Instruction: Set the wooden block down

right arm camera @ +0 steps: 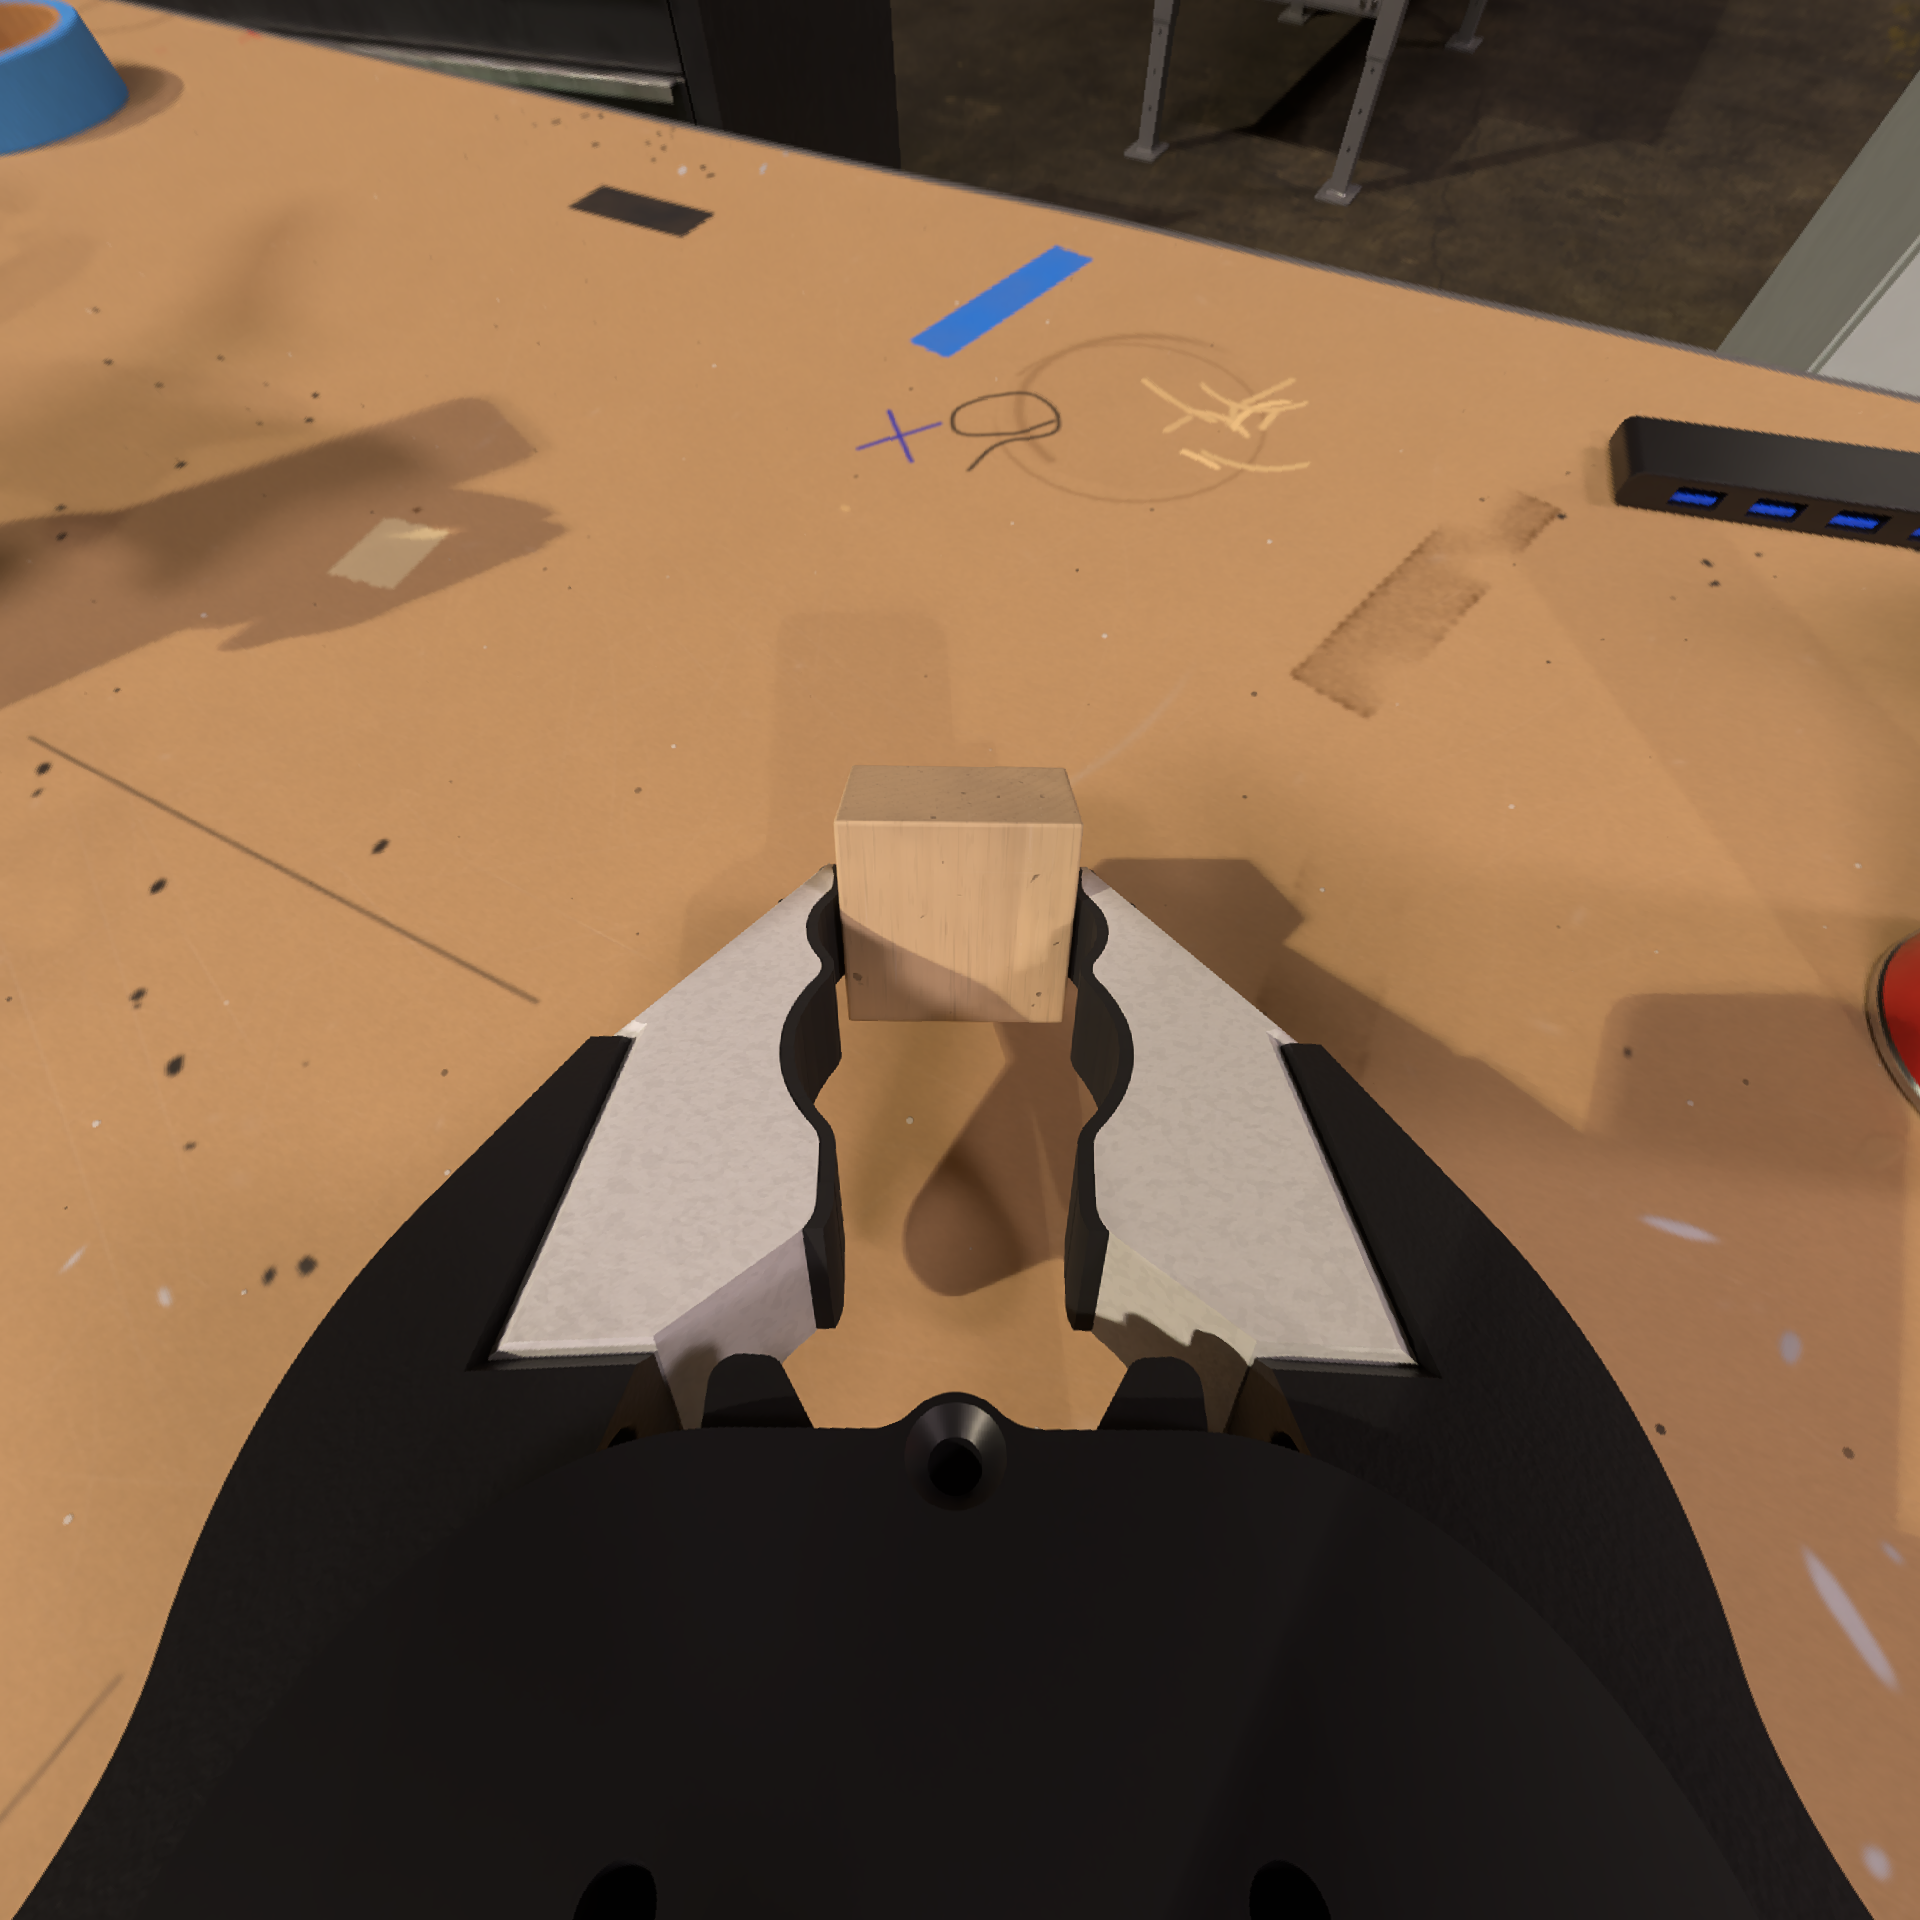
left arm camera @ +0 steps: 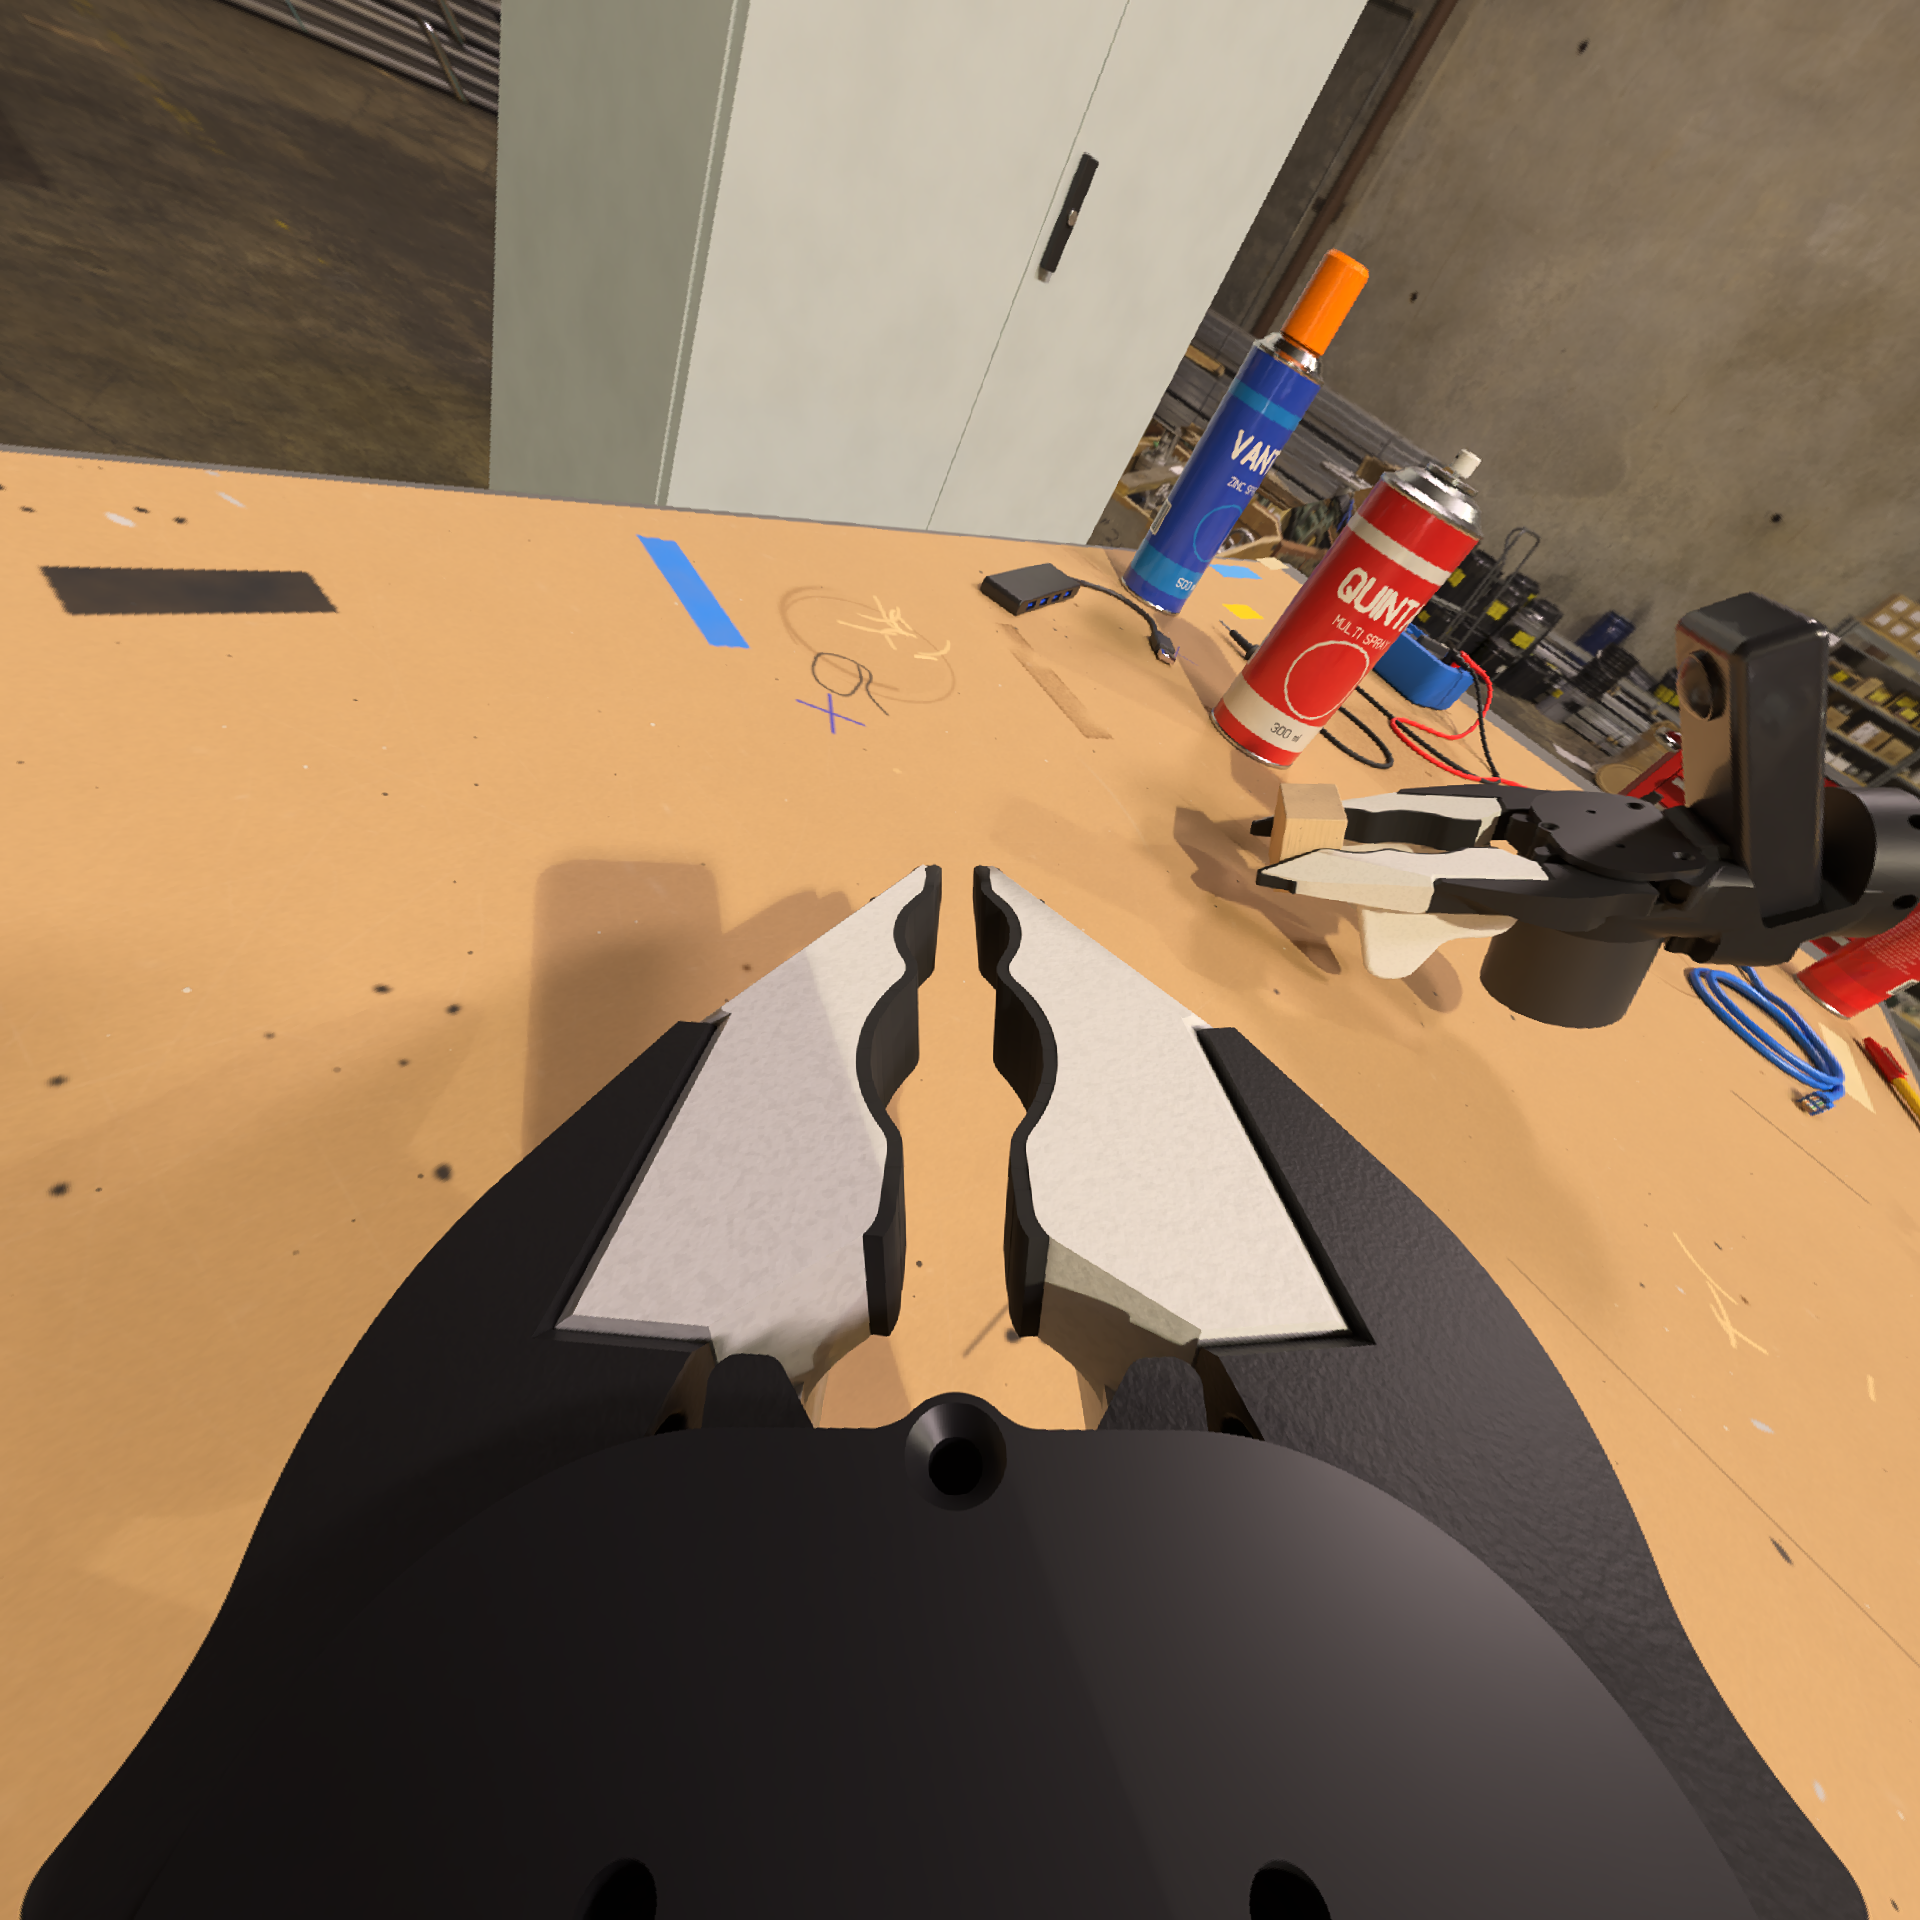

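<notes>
The wooden block (right arm camera: 957,894) sits between the fingertips of the right gripper (right arm camera: 957,940), both black inner pads pressed against its side faces. Pale wood, cube-shaped, upright, top face level. In the left wrist view the block (left arm camera: 1311,819) is low over the table (left arm camera: 416,935), its shadow directly beneath; whether its underside touches the board I cannot tell. Right gripper (left arm camera: 1273,854) there reaches in from the right, fingers roughly level with the tabletop, closed on the block.

Left gripper (left arm camera: 957,878): fingers drawn nearly together, only a thin slit between the tips, nothing held. It hovers over bare board, well apart from the block, which lies to its right.

Table surface: tan fibreboard, speckled with black dots. Far of the block, a blue tape strip (right arm camera: 1001,300), a purple cross mark (right arm camera: 898,434), a black scribble (right arm camera: 1004,424) and pale scratch marks (right arm camera: 1236,421) inside a faint ring. A black tape patch (right arm camera: 640,211) lies further left.

Right side: black USB hub (right arm camera: 1766,478) with blue ports. In the left wrist view, a red spray can (left arm camera: 1340,623) stands just beyond the block, a blue spray can (left arm camera: 1236,447) with an orange cap farther off. A coiled blue cable (left arm camera: 1766,1023) lies near the right edge. A pale grey cabinet (left arm camera: 883,260) stands beyond the far edge.
</notes>
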You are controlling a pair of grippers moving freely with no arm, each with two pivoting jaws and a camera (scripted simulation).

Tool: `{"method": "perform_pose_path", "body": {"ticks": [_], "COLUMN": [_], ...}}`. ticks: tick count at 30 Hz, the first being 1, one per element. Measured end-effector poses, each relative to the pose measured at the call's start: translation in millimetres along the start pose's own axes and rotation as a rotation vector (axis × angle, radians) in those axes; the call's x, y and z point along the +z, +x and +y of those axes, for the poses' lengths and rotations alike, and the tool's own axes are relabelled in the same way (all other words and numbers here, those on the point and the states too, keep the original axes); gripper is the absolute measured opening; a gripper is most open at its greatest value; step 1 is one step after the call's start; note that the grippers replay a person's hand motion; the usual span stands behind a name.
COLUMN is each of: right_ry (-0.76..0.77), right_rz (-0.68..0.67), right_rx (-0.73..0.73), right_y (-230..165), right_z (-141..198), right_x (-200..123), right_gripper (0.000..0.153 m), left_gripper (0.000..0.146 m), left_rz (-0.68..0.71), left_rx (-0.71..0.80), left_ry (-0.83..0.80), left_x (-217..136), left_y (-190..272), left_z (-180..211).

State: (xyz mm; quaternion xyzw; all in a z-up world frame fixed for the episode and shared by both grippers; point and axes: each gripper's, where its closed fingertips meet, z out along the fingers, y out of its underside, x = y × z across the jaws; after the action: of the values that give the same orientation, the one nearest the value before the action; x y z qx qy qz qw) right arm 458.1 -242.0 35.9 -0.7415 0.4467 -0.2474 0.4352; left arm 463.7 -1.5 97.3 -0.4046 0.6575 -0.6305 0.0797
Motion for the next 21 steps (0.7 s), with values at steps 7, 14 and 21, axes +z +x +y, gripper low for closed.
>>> {"method": "perform_pose_path", "body": {"ticks": [7, 14, 21], "right_ry": [-0.05, -0.045, -0.12], "right_rz": [-0.002, -0.018, -0.028], "right_rx": [-0.02, -0.003, 0.001], "right_y": [-2, -3, -3], "right_z": [6, 5, 14], "right_x": [5, 4, 11], "right_gripper": [0.041, 0.041, 0.041], "left_gripper": [0.011, 0.01, 0.01], "left_rz": [0.007, 0.011, 0.016], "left_rx": [0.0, 0.03, 0.028], "left_ry": [-0.022, -0.041, -0.059], "left_x": [2, 3, 4], "left_y": [0, 2, 1], "left_z": [4, 8, 11]}}
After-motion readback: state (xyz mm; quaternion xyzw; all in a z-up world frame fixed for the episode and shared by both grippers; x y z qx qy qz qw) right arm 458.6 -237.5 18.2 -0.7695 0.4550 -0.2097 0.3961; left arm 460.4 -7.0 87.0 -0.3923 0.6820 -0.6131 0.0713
